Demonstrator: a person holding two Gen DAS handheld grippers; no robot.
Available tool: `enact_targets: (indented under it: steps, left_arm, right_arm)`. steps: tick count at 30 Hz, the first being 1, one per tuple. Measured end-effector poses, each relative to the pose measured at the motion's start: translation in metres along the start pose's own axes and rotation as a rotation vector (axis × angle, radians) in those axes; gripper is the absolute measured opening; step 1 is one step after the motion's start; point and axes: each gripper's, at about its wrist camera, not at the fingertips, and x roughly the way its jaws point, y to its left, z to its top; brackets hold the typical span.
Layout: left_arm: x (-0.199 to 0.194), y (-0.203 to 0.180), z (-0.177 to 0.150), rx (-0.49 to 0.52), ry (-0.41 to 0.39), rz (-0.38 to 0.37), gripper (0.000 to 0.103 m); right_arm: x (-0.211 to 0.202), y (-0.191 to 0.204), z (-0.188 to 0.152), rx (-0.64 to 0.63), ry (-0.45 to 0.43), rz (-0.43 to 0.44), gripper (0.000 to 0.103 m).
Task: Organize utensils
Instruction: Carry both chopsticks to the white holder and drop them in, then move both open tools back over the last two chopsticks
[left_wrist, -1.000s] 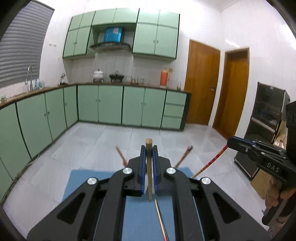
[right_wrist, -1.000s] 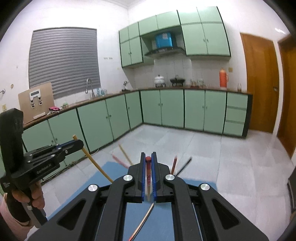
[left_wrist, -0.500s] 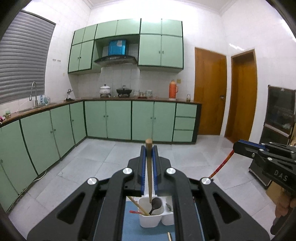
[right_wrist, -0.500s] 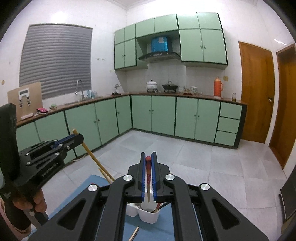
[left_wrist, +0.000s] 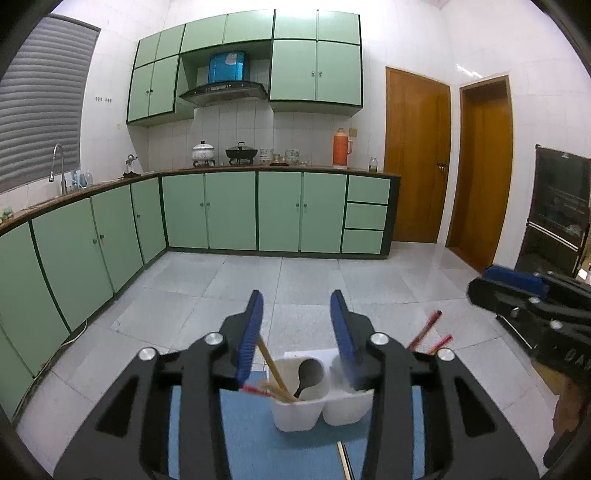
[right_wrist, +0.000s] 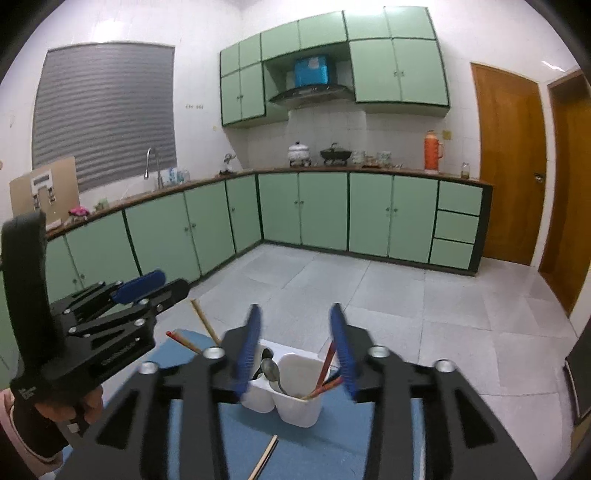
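Hovering above the white holder (left_wrist: 317, 406), both grippers gape wide and carry nothing: left gripper (left_wrist: 297, 339), right gripper (right_wrist: 295, 347). Chopsticks (left_wrist: 275, 374) and a spoon (left_wrist: 308, 373) stand in the holder's cups; one stick (left_wrist: 344, 459) lies on the blue mat (left_wrist: 255, 435) nearer the camera. Judging by this, that stick comes next: descend, pinch mid-shaft, lift level. Partial lettering "DAS" shows on the far gripper.

Left hand-held gripper (left_wrist: 296, 332): jaws spread wide, blue pads (left_wrist: 250, 334) facing each other, nothing between them. Right hand-held gripper (right_wrist: 295, 347): likewise spread wide and holding nothing. Both sit side by side, level, each gripped from below by a hand (right_wrist: 70, 406).
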Motion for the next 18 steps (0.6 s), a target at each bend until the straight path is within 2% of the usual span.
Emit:
enact_targets:
  steps: [1, 4, 7, 13, 18]
  left_arm:
    - [-0.004, 0.002, -0.002, -0.003, -0.007, -0.002, 0.05]
    - [-0.024, 0.005, -0.014, -0.014, -0.035, -0.001, 0.061]
    - [-0.041, 0.009, -0.032, -0.037, -0.035, 0.004, 0.068]
    - [-0.055, 0.014, -0.077, -0.024, 0.033, 0.03, 0.078]
    - [-0.054, 0.015, -0.127, -0.009, 0.14, 0.042, 0.082]
  right_arm:
    - [-0.006, -0.002, -0.002, 0.006, -0.011, -0.008, 0.057]
    - [-0.026, -0.005, -0.017, 0.029, -0.042, -0.029, 0.069]
    - [-0.04, -0.009, -0.039, 0.058, -0.047, -0.055, 0.077]
    - [-0.051, -0.014, -0.093, 0.123, 0.009, -0.097, 0.079]
    - [-0.045, -0.014, -0.142, 0.18, 0.099, -0.113, 0.08]
